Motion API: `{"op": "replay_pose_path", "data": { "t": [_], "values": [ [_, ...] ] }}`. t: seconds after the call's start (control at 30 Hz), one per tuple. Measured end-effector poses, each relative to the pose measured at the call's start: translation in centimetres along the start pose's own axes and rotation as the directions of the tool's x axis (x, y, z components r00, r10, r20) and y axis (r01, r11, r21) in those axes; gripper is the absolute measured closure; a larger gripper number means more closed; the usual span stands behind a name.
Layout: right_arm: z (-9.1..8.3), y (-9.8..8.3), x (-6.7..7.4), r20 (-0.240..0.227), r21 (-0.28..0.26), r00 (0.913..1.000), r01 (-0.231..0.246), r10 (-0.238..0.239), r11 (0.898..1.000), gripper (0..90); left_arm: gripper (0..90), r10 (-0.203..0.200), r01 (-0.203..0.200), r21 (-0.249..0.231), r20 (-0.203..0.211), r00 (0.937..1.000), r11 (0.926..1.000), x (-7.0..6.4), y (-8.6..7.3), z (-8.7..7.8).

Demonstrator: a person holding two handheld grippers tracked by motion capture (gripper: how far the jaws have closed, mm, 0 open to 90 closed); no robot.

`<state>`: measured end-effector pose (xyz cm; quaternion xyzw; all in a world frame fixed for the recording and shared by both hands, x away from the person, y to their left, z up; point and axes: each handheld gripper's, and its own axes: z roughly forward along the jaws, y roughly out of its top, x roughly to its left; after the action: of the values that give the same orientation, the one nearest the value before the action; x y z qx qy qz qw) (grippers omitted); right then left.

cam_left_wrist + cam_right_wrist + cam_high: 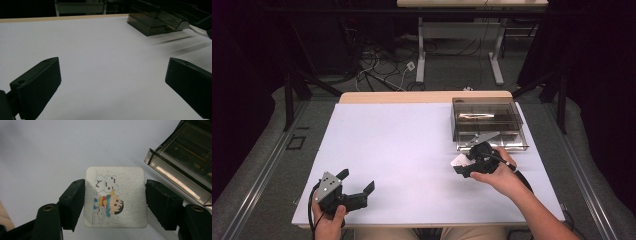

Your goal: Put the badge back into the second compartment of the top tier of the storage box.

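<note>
- a white square coaster (115, 197) with a cartoon child is gripped by its two sides in the right gripper (115, 202), above the white table (402, 150), near the smoky plastic box (487, 120).
- the left gripper (354, 187) is held wide open, with nothing in it.

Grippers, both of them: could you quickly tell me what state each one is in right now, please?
Left gripper: open, jaws wide apart, holding nothing.
Right gripper: closed on the white square tile with a cartoon picture, gripped by its two side edges.
</note>
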<state>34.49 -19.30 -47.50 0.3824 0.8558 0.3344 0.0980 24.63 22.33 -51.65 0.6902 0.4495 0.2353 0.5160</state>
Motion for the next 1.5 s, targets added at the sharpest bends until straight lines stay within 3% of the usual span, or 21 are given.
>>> {"op": "replay_pose_path", "data": {
  "t": [0.63,0.8,1.3,1.5],
  "values": [
    [-2.0,1.1,-1.5,0.038,-0.040,0.9989,-0.027,0.028,0.999,33.2,0.5,0.011,-0.011,0.005,-0.007,0.9999,0.9999,0.1,0.0,0.1],
    [-2.5,1.5,-2.2,0.053,-0.046,0.9969,-0.056,0.058,0.997,33.1,0.5,0.011,-0.011,0.005,-0.006,0.9999,0.9999,0.1,0.0,0.1],
    [-2.4,2.1,-5.0,0.115,-0.050,0.9810,-0.151,0.156,0.987,33.2,0.6,0.008,-0.008,0.004,-0.007,0.9999,1.0000,0.1,0.0,0.0],
    [-2.4,2.3,-5.9,0.146,-0.061,0.9692,-0.192,0.199,0.980,33.2,0.5,0.009,-0.008,0.004,-0.006,0.9999,1.0000,0.1,0.0,0.1]
  ]
}}
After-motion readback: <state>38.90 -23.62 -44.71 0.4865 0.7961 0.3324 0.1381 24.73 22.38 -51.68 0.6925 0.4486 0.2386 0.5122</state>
